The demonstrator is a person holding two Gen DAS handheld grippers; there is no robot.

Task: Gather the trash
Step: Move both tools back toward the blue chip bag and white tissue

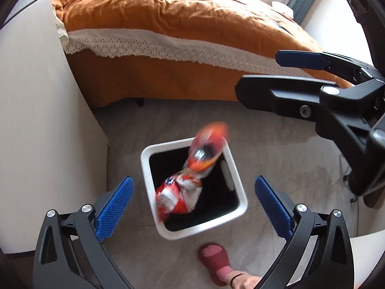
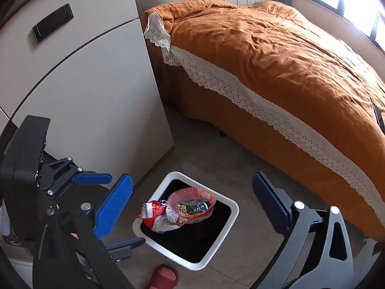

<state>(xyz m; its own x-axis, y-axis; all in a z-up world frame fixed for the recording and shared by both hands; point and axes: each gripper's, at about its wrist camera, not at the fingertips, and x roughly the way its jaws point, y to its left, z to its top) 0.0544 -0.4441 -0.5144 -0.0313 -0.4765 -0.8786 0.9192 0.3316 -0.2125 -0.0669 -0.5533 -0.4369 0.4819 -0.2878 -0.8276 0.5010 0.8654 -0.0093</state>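
A white square bin [image 1: 182, 234] with a dark inside stands on the grey floor. My left gripper [image 1: 193, 180] hangs open above it, with nothing touching its blue pads. A crumpled red and white wrapper [image 1: 175, 197] and a blurred orange snack bag [image 1: 207, 149] are loose in the air at the bin's mouth. My right gripper [image 2: 192, 177] is open too, also over the bin [image 2: 195, 266], and its pads are bare. In the right wrist view the orange bag [image 2: 192, 207] and the wrapper [image 2: 154, 213] overlap the bin's left rim. The right gripper [image 1: 259, 72] shows at the right of the left wrist view.
A bed with an orange cover [image 2: 276, 55] and a white lace trim stands behind the bin. A white cabinet [image 2: 84, 84] rises on the left. A person's foot in a red slipper [image 1: 214, 257] is just in front of the bin.
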